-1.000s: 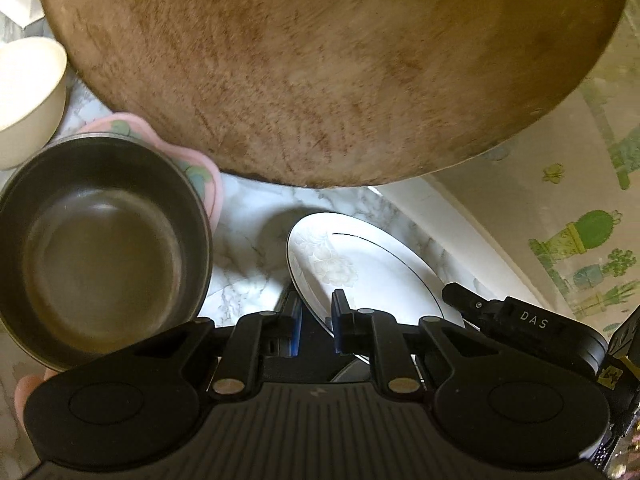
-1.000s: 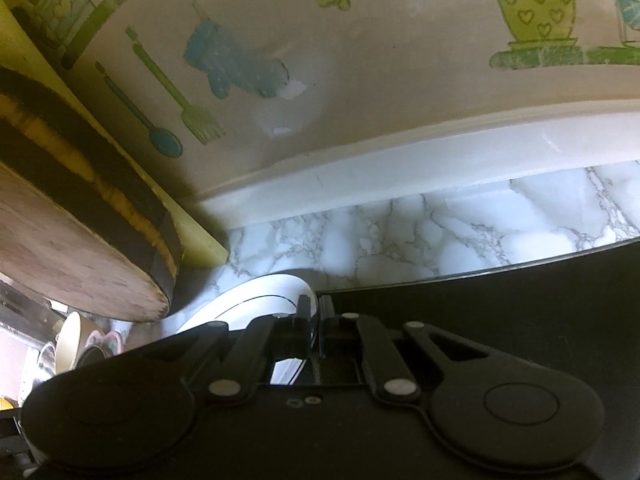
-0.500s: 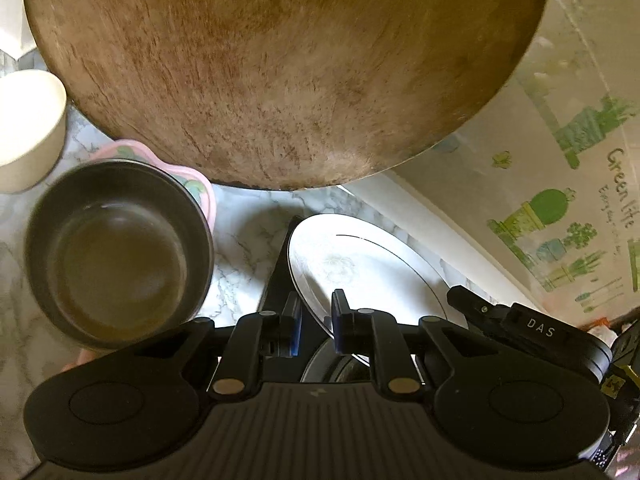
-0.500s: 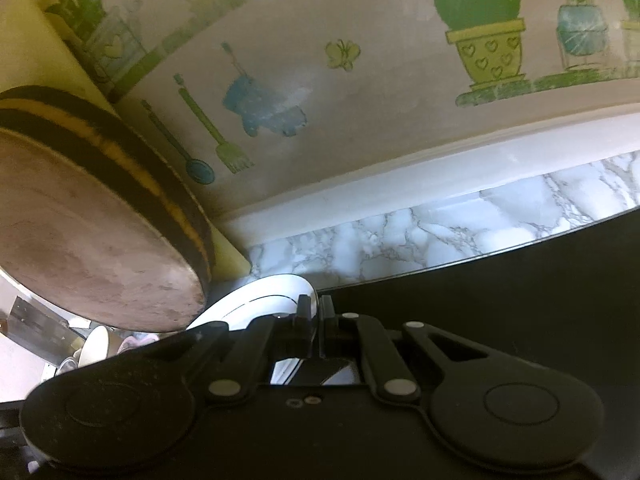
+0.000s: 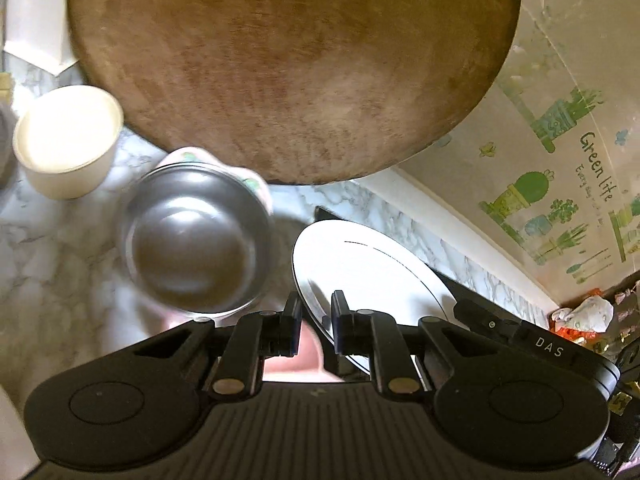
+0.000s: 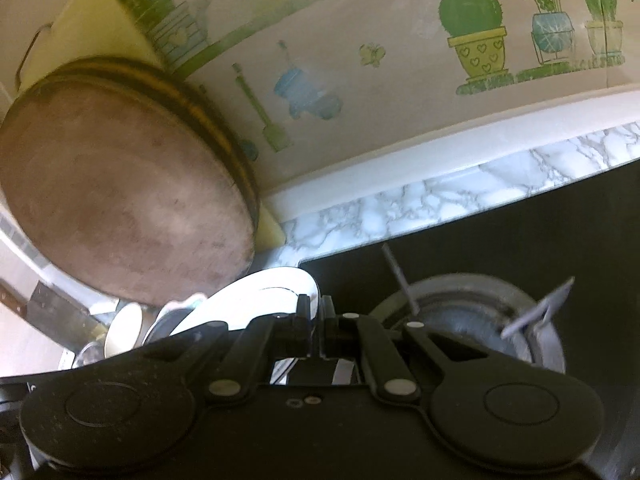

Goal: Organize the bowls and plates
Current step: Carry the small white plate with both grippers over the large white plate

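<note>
A round wooden board leans against the wall (cactus stickers on it). A black hob sits on the marble counter.

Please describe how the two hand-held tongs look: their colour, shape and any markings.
Both tongs are matte black plastic. The left tongs have two round lobes with disc recesses, angled link arms with silver rivets, a ribbed body and blue pad edges. The right tongs share this shape, with a smooth body. White letters "DAS" mark the black housing beside the left tongs. No sleeves or cables show.
</note>
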Demonstrator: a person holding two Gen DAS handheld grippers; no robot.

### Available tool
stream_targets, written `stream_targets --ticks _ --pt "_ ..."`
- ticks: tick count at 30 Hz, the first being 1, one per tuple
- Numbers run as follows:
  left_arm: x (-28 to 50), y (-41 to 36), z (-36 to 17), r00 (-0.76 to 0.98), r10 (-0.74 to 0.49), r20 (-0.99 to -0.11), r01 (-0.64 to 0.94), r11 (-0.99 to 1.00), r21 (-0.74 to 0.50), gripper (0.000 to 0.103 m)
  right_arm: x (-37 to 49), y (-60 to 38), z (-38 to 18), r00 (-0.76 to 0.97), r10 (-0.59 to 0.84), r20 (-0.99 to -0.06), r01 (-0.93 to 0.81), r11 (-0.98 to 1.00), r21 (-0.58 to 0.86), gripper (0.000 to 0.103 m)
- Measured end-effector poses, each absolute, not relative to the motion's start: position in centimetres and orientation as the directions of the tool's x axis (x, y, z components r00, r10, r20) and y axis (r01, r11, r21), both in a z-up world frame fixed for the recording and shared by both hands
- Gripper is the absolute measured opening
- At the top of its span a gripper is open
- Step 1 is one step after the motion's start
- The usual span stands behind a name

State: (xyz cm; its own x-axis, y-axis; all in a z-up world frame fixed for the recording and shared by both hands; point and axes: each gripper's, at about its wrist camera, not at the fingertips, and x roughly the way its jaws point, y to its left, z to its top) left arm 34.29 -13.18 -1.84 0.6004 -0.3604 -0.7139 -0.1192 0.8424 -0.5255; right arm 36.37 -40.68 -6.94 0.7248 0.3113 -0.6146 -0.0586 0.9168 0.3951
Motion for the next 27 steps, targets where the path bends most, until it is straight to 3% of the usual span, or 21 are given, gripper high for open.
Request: stream_targets --ticks 27 --pt "21.9 0.6 -4.2 0.572 -0.377 -0.729 -0.134 0.833 -0.537 0.014 23.5 -26.8 -9.0 0.722 0.309 -0.619 -0.056 0.918 0.393 0.005"
